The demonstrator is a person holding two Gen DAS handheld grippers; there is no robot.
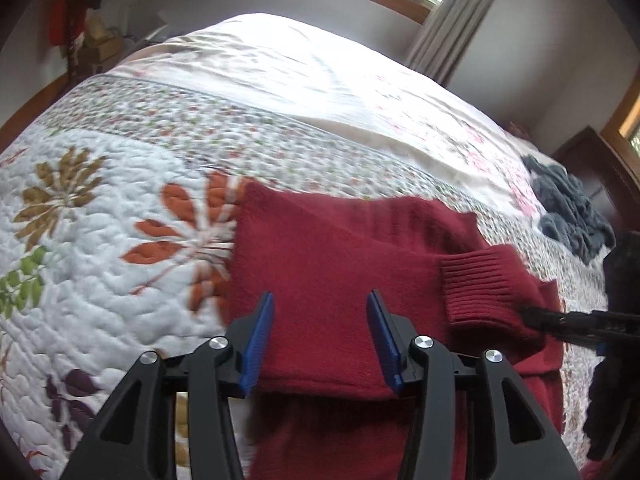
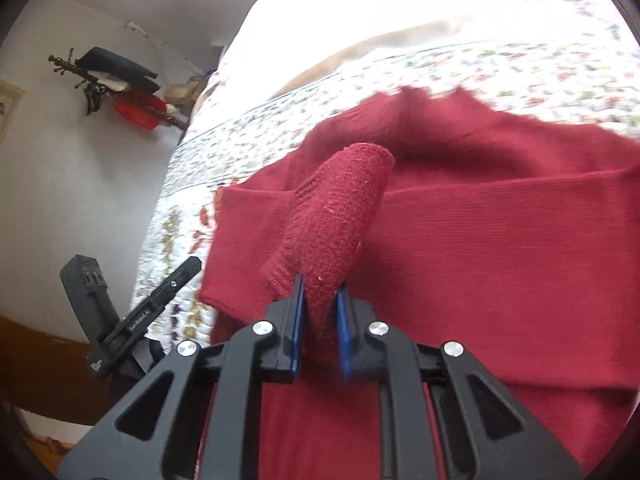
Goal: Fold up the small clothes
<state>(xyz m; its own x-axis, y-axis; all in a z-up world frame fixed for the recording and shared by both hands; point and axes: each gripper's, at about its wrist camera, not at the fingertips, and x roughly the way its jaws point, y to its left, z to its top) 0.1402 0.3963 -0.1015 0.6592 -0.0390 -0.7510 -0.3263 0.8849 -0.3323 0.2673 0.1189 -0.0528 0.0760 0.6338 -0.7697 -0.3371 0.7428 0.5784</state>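
Observation:
A dark red knitted sweater (image 1: 320, 252) lies partly folded on the quilted bed. My left gripper (image 1: 320, 304) hovers open just above its folded body, with nothing between the blue pads. Its ribbed sleeve cuff (image 1: 480, 288) is pinched at the right of the left wrist view by my right gripper (image 1: 532, 318), which comes in from the edge. In the right wrist view the right gripper (image 2: 320, 296) is shut on that cuff (image 2: 340, 208), which stands up over the sweater (image 2: 500, 260). The left gripper's black body (image 2: 132, 320) shows at the lower left.
The floral quilt (image 1: 120, 208) covers the bed, with a pale sheet (image 1: 300, 72) beyond. A crumpled grey-blue garment (image 1: 572, 216) lies at the bed's right edge. A coat rack (image 2: 120, 88) hangs on the wall left of the bed.

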